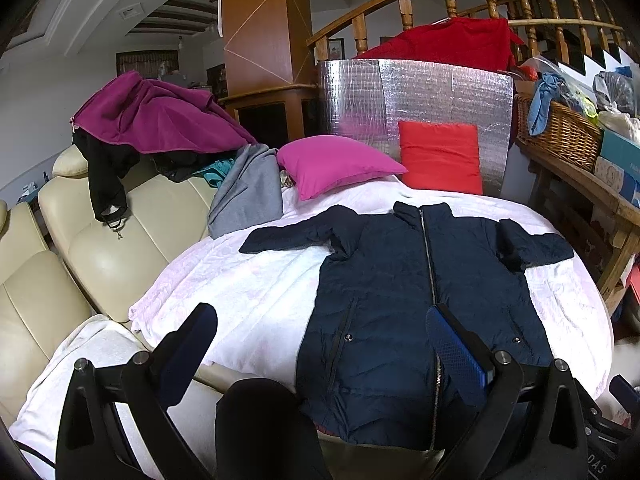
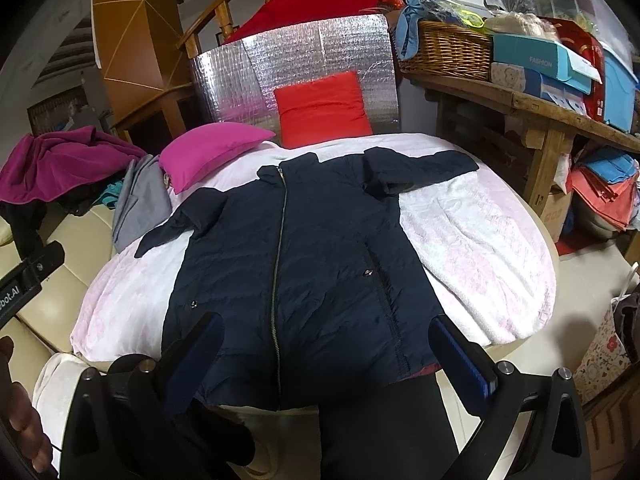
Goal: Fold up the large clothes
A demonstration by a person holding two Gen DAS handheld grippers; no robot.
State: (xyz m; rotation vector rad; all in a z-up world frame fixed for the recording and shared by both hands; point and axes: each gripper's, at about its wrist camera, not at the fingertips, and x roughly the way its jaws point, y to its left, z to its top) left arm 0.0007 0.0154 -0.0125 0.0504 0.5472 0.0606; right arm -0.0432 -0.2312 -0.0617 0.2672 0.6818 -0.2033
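Note:
A navy quilted zip jacket point(image 1: 404, 304) point(image 2: 288, 264) lies flat and zipped, front up, on a white-pink blanket point(image 1: 248, 284) point(image 2: 480, 240). Both sleeves are spread outward near the collar. My left gripper point(image 1: 320, 320) hovers open above the jacket's lower left side, nothing between its fingers. My right gripper point(image 2: 324, 332) hangs open over the jacket's hem, also holding nothing. The hem drapes over the blanket's near edge, partly hidden by a person's dark-clad legs point(image 2: 384, 432).
A magenta pillow point(image 1: 336, 168) and a red pillow point(image 1: 440, 156) lie behind the collar before a silver foil panel point(image 1: 416, 92). A cream sofa point(image 1: 100, 248) with heaped clothes point(image 1: 156, 120) is at left. A wooden table point(image 2: 532, 108) with a wicker basket point(image 2: 444, 52) and boxes stands at right.

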